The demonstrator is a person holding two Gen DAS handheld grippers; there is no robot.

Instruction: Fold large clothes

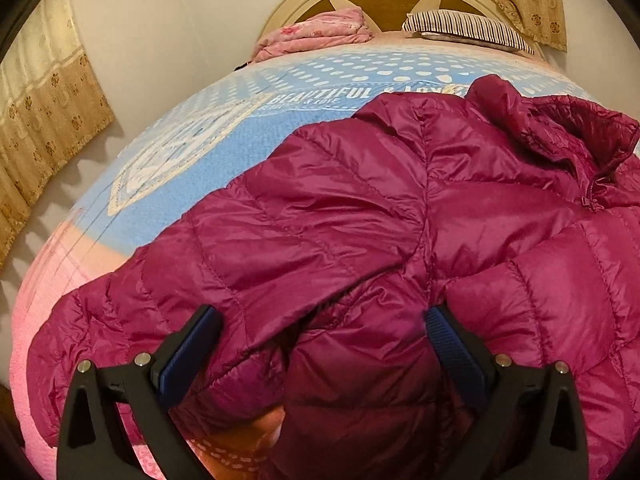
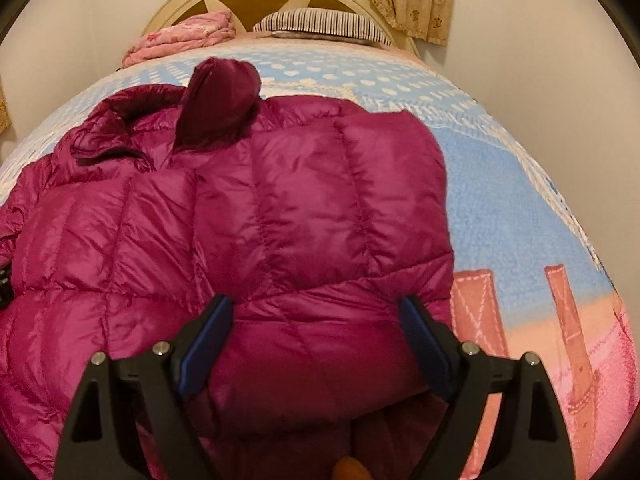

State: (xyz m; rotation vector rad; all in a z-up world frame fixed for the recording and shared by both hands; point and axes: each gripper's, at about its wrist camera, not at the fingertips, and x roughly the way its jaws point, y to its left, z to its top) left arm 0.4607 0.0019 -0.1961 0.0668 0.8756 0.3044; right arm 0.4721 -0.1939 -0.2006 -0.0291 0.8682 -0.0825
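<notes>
Magenta puffer jacket [image 1: 400, 220] lies spread on the bed [image 1: 240, 152], hem toward both cameras. Only the left wrist view shows its sleeve folded across the body; only the right shows the hood [image 2: 220, 100]. Left gripper [image 1: 324, 320] and right gripper [image 2: 316, 312] stand wide open over the hem. Bare blanket flanks both sides.

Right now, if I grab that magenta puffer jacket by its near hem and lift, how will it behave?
The puffer jacket will probably flop and drape, since it lies rumpled with its sleeve folded loosely. Its glossy shell suggests it may slide in the open right tongs, so take a thick bunch. The puffed quilting hints it is light for its bulk and will spring back after pressing.
</notes>
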